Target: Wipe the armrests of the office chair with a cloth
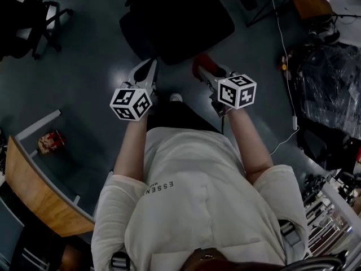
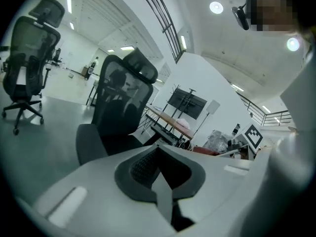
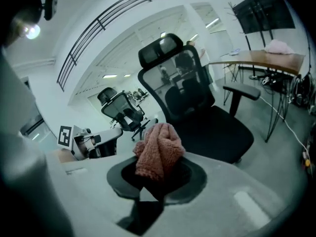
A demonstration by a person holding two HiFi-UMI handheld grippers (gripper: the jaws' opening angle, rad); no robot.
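1. Nearest, at the lower centre of the head view, the person's shirt (image 1: pixel 186 208) bears the partly readable print "ESSEN". No other writing is legible.
2. The left gripper (image 1: pixel 145 72), centre-left, has its jaws closed together on nothing.
3. The right gripper (image 1: pixel 206 72), centre-right, pinches the pink cloth (image 3: pixel 158 152), which bunches up above its jaws.
4. Beyond, at upper centre, the office chair (image 1: pixel 175 21) stands apart from both grippers. Nothing touches its armrest (image 3: pixel 241 91), so I judge that wiping has not begun and both armrests are left to do.
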